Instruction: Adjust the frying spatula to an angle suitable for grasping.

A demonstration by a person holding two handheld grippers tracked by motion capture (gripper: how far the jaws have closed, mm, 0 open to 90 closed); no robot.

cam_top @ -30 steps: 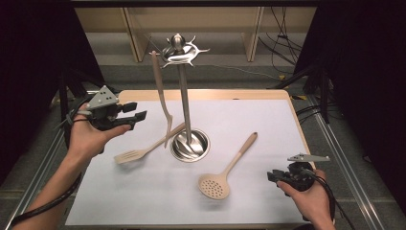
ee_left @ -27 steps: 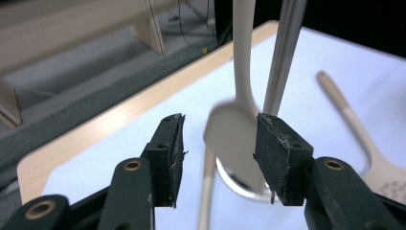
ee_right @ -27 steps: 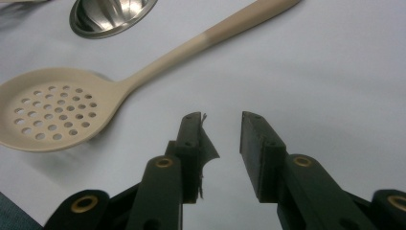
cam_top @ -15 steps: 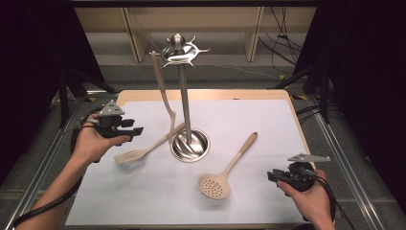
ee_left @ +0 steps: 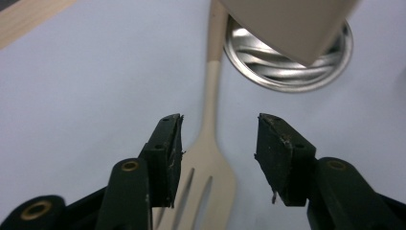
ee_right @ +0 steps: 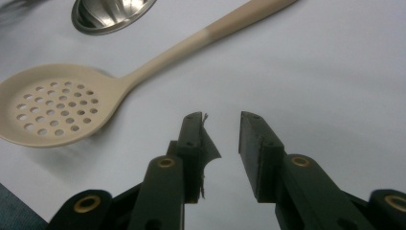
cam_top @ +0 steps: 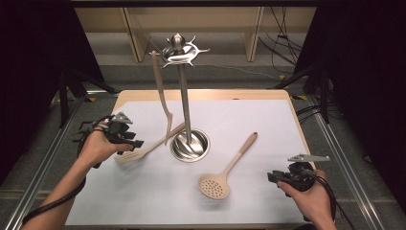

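Observation:
A beige slotted turner [cam_top: 139,153] lies on the white mat, left of the metal utensil stand [cam_top: 184,105]. My left gripper [cam_top: 136,143] hovers low over its head, open. In the left gripper view the jaws of the left gripper [ee_left: 218,129] straddle the turner [ee_left: 210,177] where the neck meets the head, without touching it; they have just opened a little further. A beige perforated skimmer [cam_top: 215,184] lies right of the stand's base. My right gripper [cam_top: 273,177] rests near the front right, open. Its jaws have just been closing, with nothing between them [ee_right: 222,124]; the skimmer [ee_right: 52,112] lies to their left.
Another long beige utensil [cam_top: 160,91] hangs from a hook on the stand, and its lower end [ee_left: 287,24] looms above the round steel base [ee_left: 287,62]. The mat [cam_top: 249,120] covers a wooden table with metal rails at both sides.
My left hand has come down and slightly inward, from above the mat's left edge to just over the turner's head. The right hand has stayed put.

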